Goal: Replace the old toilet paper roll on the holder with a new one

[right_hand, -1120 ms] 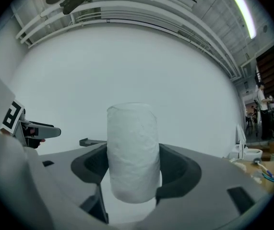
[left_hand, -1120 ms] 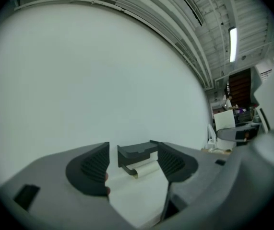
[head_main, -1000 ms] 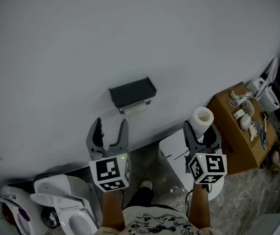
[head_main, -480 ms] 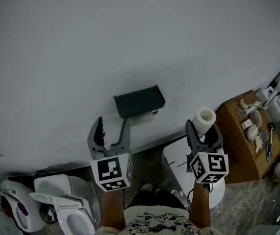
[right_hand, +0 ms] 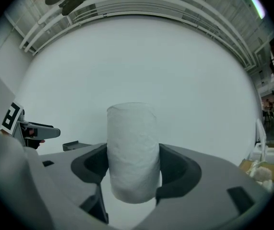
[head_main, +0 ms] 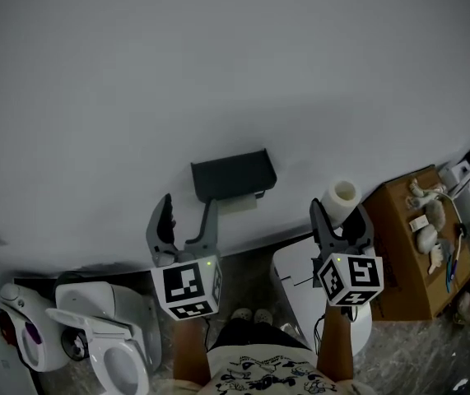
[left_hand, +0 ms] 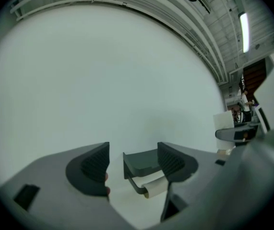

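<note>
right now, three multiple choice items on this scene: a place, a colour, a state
1. Where is the holder?
A) on the wall ahead of the left gripper
B) on the cardboard box
C) on the floor
2. What colour is the holder?
A) white
B) dark grey
C) brown
3. Right gripper?
A) open, empty
B) shut on the new roll
C) shut on the holder
1 A: wall-mounted, framed between the left jaws.
2 B: dark against the pale wall.
3 B: both jaws press the roll.

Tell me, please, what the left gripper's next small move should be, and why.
Probably ease the left gripper forward onto the old roll on the holder: its jaws stand open and empty, while the right gripper clamps the new roll.
</note>
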Tool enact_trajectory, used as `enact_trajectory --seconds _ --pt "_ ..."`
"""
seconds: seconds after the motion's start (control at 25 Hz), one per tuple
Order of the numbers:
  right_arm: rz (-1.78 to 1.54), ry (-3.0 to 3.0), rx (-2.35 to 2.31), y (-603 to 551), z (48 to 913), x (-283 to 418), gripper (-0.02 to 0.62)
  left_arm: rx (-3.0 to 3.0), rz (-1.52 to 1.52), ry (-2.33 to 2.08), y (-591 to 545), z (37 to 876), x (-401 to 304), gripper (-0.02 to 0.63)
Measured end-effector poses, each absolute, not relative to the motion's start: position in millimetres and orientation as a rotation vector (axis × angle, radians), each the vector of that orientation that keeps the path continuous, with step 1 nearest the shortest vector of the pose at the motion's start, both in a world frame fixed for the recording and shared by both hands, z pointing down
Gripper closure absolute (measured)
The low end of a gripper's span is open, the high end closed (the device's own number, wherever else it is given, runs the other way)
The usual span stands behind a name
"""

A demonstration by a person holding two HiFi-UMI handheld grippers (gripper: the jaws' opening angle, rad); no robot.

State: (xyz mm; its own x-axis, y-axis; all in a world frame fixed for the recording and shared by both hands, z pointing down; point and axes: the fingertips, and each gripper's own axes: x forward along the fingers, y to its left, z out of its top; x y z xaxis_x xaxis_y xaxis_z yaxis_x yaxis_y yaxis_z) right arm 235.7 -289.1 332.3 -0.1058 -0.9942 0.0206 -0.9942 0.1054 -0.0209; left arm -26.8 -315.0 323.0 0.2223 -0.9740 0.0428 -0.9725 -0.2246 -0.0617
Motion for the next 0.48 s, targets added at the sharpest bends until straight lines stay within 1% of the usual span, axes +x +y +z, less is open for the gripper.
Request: enact_trajectory --seconds 0.2,0.48 --pt "0.063 -2.347 2.073 -291.9 339.4 239.5 0.288 -2.397 -0.188 1.918 -311.4 326.2 -20.2 0.308" --pt "0.099 -2.355 2.052 -293.3 349.4 244.4 0.288 -2.34 -0.415 1.841 -305.8 342.5 -6.9 0.308"
